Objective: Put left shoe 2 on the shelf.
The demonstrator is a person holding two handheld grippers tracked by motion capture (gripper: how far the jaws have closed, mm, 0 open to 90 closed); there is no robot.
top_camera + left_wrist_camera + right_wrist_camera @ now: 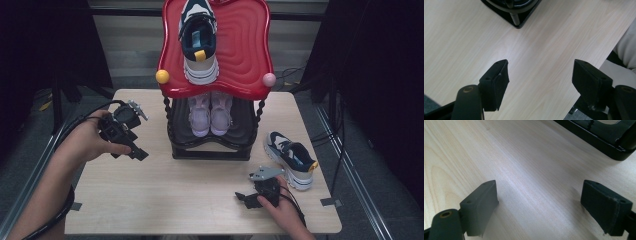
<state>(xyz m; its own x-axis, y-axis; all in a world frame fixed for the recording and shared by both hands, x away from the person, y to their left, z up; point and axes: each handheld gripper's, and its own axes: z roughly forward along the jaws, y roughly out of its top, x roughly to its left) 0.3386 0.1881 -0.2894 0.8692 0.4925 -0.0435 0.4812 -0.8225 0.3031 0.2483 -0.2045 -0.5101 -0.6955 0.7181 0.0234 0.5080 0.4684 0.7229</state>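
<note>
I hold both the left gripper (134,150) and right gripper (245,198) released over the pale wooden table (175,200), the navy-and-white sneaker (292,159) probably just right of my right one.

Four shoes: one navy-and-white shoe (199,40) atop the red-topped rack (250,60), two pink shoes (210,114) beneath, another navy-and-white shoe (291,159) right of it.
</note>
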